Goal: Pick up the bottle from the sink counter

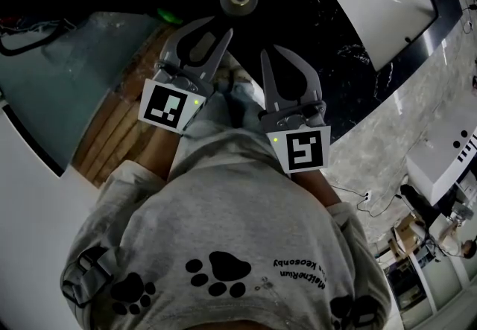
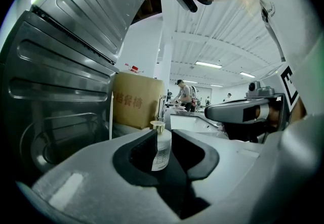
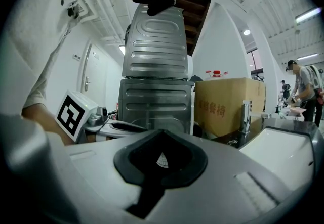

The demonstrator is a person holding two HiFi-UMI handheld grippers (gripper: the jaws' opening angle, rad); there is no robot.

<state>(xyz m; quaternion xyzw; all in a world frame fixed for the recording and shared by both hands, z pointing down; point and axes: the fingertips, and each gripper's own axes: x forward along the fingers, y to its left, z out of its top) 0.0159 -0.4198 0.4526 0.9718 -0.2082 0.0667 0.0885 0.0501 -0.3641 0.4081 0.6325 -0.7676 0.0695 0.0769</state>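
**Just ahead of the left jaws: a bottle on black stone**

Largest in the gripper views are 2 stacked appliance casings (image 3: pixel 157 66) of ribbed grey sheet metal. They stand by a white wall (image 3: pixel 228 41), under a corrugated white ceiling (image 2: pixel 228 41) with strip lights (image 2: pixel 208 64). Beside them sits a brown cardboard box (image 3: pixel 229 104) with red print.

From above, the sink counter (image 1: pixel 313 45) is glossy black stone flecked with white. A white rectangular basin (image 1: pixel 384 1) is set in it, with a chrome tap (image 3: pixel 246 114) beside it. Pale marbled floor (image 1: pixel 402 127) lies to the right, and a grey shirt (image 1: pixel 223 239) with black paw prints fills the foreground.

Both grippers are matte grey with dark, curved inner faces. The left gripper (image 2: pixel 163 133) has its jaws a little apart and grips nothing. Through the gap shows the bottle (image 2: pixel 161 148), clear, labelled and pale-capped. It stands upright on the counter past the tips, left of the basin. The right gripper (image 3: pixel 160 133) has its jaws closed tip to tip on nothing.
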